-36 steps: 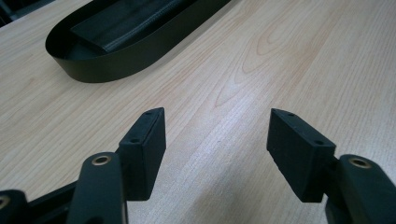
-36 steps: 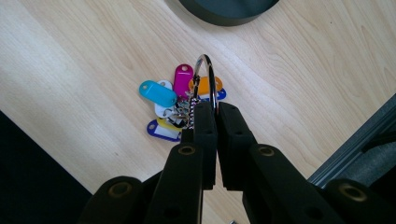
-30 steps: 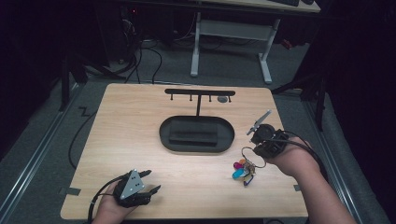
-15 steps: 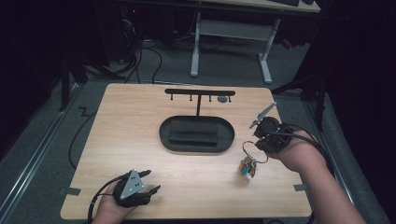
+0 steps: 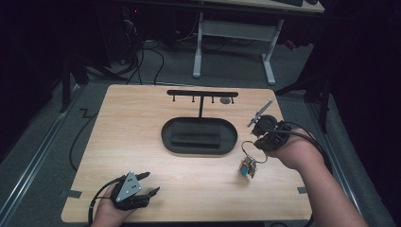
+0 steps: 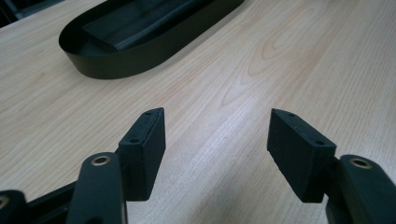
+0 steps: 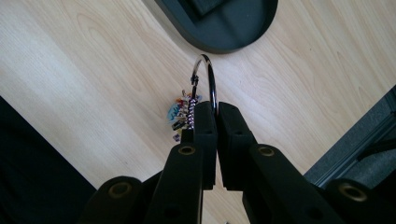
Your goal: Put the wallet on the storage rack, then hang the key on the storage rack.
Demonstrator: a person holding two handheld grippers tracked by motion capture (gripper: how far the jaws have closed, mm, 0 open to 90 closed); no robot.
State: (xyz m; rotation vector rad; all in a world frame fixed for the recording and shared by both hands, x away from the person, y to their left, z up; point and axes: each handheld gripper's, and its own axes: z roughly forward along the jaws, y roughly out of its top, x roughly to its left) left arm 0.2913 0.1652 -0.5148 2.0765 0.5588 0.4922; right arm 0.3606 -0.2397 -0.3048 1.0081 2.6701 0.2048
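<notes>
High view first: the right gripper [image 5: 261, 137] hangs over the worktop [image 5: 142, 142] beside the black tray [image 5: 198, 135], its jaws clenched on a key ring [image 5: 253, 150]. The ring dangles below the jaws, and the bunch of small coloured tags [image 5: 246, 168] hangs from it, at or just above the wood; I cannot tell whether it touches. A hook rack [image 5: 202, 93] stands past the tray. The left gripper [image 5: 142, 187] rests near the front edge, well apart from all this.

Left gripper view: the jaws stand released, with bare worktop [image 6: 224, 84] between them and the tray [image 6: 140, 51] ahead.

Right gripper view: the jaws pinch the thin wire of the ring [image 7: 205, 77] near its lower arc, so the loop stands out past the tips, and the tags [image 7: 182, 114] sit to one side of the jaws.

My guess is the bunch is light but loose: the ring is stiff, smooth metal, likely to swivel or slip in the pads, and the tags will swing. Holding the ring itself, low and squarely as now, looks best, since it leaves the open loop free for a hook.
</notes>
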